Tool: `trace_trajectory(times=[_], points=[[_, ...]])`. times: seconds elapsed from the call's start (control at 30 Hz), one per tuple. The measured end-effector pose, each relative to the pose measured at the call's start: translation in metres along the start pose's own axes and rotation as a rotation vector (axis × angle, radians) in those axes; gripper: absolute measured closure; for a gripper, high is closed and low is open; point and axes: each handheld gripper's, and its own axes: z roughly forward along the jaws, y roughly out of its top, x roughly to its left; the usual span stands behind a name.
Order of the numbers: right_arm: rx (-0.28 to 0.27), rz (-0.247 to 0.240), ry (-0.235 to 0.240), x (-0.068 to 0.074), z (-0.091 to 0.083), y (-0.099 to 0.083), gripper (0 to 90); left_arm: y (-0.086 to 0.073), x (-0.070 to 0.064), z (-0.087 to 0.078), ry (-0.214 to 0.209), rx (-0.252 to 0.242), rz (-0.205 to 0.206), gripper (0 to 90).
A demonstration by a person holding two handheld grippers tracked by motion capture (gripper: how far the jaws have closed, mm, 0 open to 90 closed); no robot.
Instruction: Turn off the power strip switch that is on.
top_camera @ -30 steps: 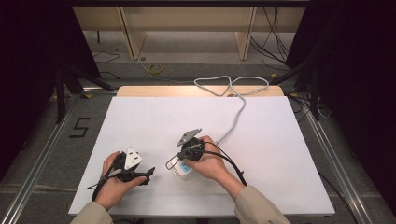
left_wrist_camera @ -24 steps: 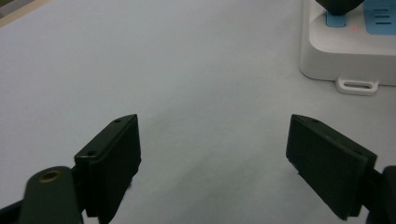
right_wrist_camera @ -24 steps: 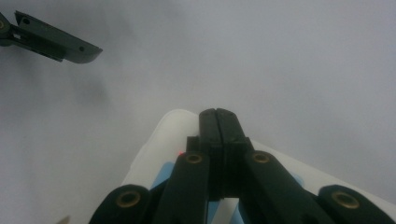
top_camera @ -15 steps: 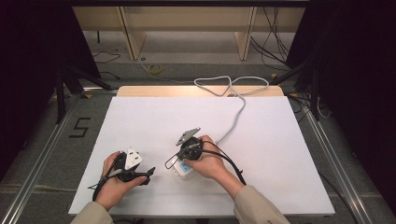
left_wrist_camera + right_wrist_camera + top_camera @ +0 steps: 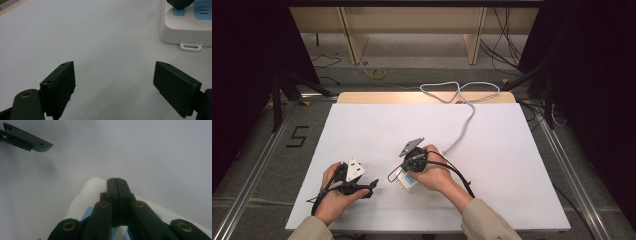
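The white plastic power strip with pale blue switches (image 5: 408, 179) lay on the white bench (image 5: 362, 130) at about 6 o'clock from its centre, near the front edge, its grey-white cable (image 5: 463, 125) running off toward 1 o'clock and looping at the far edge. The right gripper (image 5: 404, 167) was on top of the strip, its fingers (image 5: 117, 187) pressed flat together with nothing between them. In the left gripper view, that black tip met a blue rocker switch (image 5: 178, 11) at the strip's end, and a small red light (image 5: 188, 16) glowed just beside it. Judging from the lit indicator and the tip on the rocker, the switch press looked done or in its last instant; whether the rocker had fully seated could not be told. What seemed left was to lift the right gripper clear.

The left gripper (image 5: 371, 184) rested low on the bench at 9 o'clock from the strip, near but apart from it. Its fingers (image 5: 60, 82) stood wide apart and empty, aimed toward the strip's end with its small white hanging tab (image 5: 190, 46).
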Motion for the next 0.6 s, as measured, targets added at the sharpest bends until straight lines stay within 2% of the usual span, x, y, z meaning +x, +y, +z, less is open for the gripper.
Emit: trace_trajectory(times=[0.27, 0.6], points=[[0.012, 0.005, -0.007, 0.0014, 0.0003, 0.0003, 90.0, 0.0002, -0.0005, 0.0005, 0.000, 0.000, 0.001, 17.8], [0.001, 0.014, -0.008, 0.0012, 0.0004, -0.0007, 90.0, -0.0002, -0.0002, 0.0007, -0.001, 0.002, 0.001, 17.9]])
